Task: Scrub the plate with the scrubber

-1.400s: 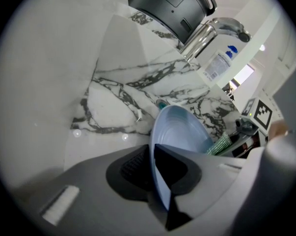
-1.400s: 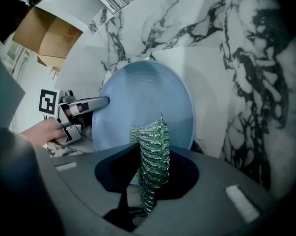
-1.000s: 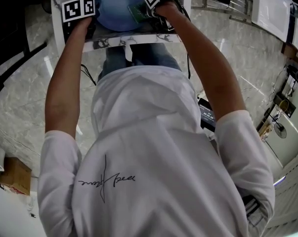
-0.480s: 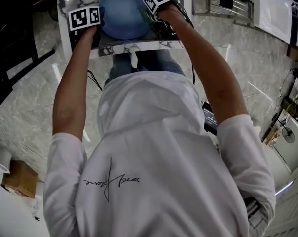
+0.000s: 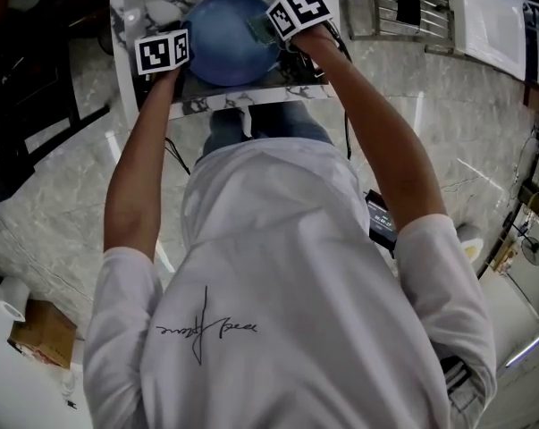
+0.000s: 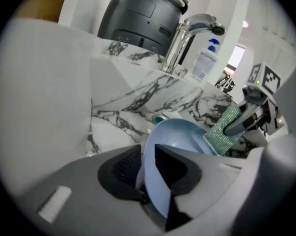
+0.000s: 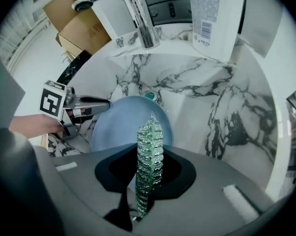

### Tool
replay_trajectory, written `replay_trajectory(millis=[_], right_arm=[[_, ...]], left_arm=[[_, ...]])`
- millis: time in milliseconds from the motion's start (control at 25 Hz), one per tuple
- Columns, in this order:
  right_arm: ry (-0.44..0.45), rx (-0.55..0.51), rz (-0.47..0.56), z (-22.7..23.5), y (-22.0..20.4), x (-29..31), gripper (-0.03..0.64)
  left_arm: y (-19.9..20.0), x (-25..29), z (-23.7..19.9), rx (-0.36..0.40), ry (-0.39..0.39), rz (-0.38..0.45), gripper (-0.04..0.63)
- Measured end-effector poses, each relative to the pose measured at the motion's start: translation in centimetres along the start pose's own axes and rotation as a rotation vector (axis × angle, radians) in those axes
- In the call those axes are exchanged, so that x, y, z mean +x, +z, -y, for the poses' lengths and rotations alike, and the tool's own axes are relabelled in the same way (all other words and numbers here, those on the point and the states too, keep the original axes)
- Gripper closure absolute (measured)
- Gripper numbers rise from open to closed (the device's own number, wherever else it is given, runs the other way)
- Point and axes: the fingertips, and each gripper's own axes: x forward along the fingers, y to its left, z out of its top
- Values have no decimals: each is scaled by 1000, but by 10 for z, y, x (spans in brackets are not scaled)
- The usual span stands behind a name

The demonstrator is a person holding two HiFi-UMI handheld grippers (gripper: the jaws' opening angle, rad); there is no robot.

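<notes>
A light blue plate [image 5: 227,36] is held tilted over a marble sink [image 5: 251,94]. My left gripper [image 6: 147,168] is shut on the plate's rim [image 6: 155,181]; the plate [image 6: 179,136] stands on edge between its jaws. My right gripper [image 7: 147,173] is shut on a glittery green scrubber [image 7: 148,156], which stands upright between its jaws. The scrubber [image 6: 224,129] rests against the plate's right side. In the right gripper view the plate [image 7: 113,129] lies just beyond the scrubber, with the left gripper [image 7: 91,104] at its left edge.
A chrome faucet [image 7: 138,14] and a soap bottle [image 7: 211,18] stand behind the basin [image 7: 226,112]. A dark appliance [image 6: 138,14] sits on the counter. A green drain [image 7: 149,96] shows in the basin. Cardboard boxes [image 7: 79,23] lie at the left.
The plate and both grippers have shifted slightly right and down in the head view as the camera moved. Both grips are unchanged.
</notes>
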Motion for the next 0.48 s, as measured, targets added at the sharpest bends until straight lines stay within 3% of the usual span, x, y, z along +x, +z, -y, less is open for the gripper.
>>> replay_trajectory(millis=[120, 240, 480], right_arm=[[-4, 20, 101, 1, 10, -13, 551], [6, 38, 219, -1, 18, -30, 551], [27, 85, 396, -5, 34, -65, 551]], left_arm=[[16, -10, 0, 21, 25, 58, 500], [37, -24, 7, -6, 15, 123, 500], [76, -57, 28, 10, -6, 241, 500]])
